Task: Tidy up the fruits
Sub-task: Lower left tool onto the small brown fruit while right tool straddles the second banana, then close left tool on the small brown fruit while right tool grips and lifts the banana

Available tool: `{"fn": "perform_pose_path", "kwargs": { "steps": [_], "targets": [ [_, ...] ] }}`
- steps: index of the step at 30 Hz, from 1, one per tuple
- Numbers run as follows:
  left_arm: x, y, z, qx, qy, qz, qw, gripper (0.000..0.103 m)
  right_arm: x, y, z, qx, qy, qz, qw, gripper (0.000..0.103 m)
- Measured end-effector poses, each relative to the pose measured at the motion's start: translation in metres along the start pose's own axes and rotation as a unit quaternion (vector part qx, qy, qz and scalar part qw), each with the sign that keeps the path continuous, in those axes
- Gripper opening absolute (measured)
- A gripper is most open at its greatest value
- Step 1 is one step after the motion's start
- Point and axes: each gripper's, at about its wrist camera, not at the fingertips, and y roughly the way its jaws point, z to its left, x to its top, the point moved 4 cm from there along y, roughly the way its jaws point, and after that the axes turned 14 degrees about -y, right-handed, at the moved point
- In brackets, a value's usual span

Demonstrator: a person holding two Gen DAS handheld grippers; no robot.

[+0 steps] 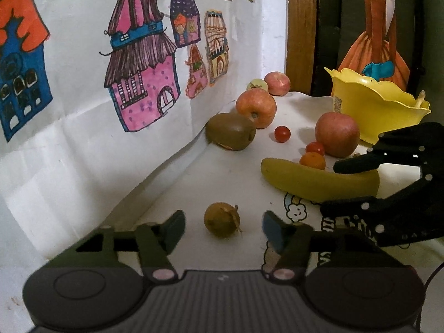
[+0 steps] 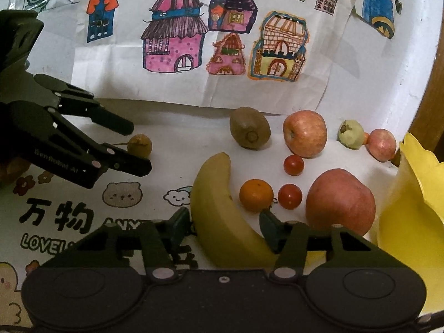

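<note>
A small brown round fruit (image 1: 222, 220) lies on the white cloth between the fingers of my left gripper (image 1: 223, 226), which is open and not touching it. From the right wrist view, the left gripper (image 2: 138, 149) straddles that fruit (image 2: 140, 145). My right gripper (image 2: 223, 223) is open, with a finger on each side of the yellow banana (image 2: 219, 208). The banana (image 1: 305, 180) rests on the table, and the right gripper (image 1: 330, 187) spans its near end. A yellow scalloped bowl (image 1: 374, 108) stands at the right (image 2: 410, 208).
Loose on the cloth are a kiwi (image 2: 249, 131), three apples (image 2: 305, 133) (image 2: 340, 202) (image 2: 381, 144), two cherry tomatoes (image 2: 293, 164) (image 2: 290, 195), a small orange (image 2: 256, 195) and a pale green fruit (image 2: 351, 134). A wall hung with house drawings (image 2: 177, 41) closes the back.
</note>
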Motion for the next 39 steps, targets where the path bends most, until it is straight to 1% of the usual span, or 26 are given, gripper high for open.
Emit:
{"fn": "perform_pose_path", "kwargs": {
  "steps": [2,3,7,8,9,17,21,23,25,29,33,36,39],
  "targets": [
    [-0.001,0.0,-0.001,0.003,0.001,0.001,1.0,0.055,0.0,0.0,0.001,-0.001,0.001,-0.002,1.0,0.054],
    [-0.001,0.0,-0.001,0.004,0.003,0.002,1.0,0.05,0.0,-0.001,0.001,-0.003,0.0,-0.003,1.0,0.053],
    [-0.002,0.001,-0.003,0.004,0.004,0.006,1.0,0.038,-0.001,-0.003,0.004,-0.009,-0.002,-0.003,1.0,0.052],
    [-0.003,0.001,-0.004,0.003,0.005,0.006,1.0,0.033,-0.002,-0.004,0.005,-0.01,-0.003,-0.003,1.0,0.052],
    [-0.003,0.002,-0.004,0.001,0.006,0.007,1.0,0.031,-0.002,-0.005,0.006,-0.011,-0.004,-0.002,1.0,0.051],
    [-0.005,0.0,-0.007,-0.019,-0.005,0.01,0.9998,0.03,-0.005,-0.018,0.017,-0.01,-0.006,0.009,1.0,0.045],
    [-0.009,-0.005,-0.009,-0.027,-0.005,0.014,0.9995,0.03,-0.007,-0.029,0.025,-0.02,0.002,0.012,1.0,0.042],
    [-0.011,-0.008,-0.009,-0.031,-0.005,0.016,0.9994,0.03,-0.008,-0.035,0.029,-0.018,0.006,0.016,1.0,0.041],
    [-0.013,-0.012,-0.01,-0.034,-0.003,0.017,0.9993,0.03,-0.007,-0.042,0.034,-0.007,0.009,0.02,1.0,0.039],
    [-0.015,-0.014,-0.007,-0.032,-0.001,0.013,0.9994,0.03,-0.007,-0.052,0.043,0.006,0.007,0.02,1.0,0.039],
    [-0.012,-0.01,-0.004,-0.029,-0.007,0.009,0.9995,0.032,-0.007,-0.048,0.042,0.009,0.019,0.011,1.0,0.039],
    [-0.011,-0.007,-0.003,-0.027,-0.005,0.008,0.9996,0.035,-0.009,-0.044,0.039,0.01,0.028,0.005,1.0,0.042],
    [-0.013,-0.008,-0.004,-0.027,-0.003,0.008,0.9996,0.035,-0.013,-0.04,0.039,0.016,0.047,0.006,0.999,0.042]
  ]
}}
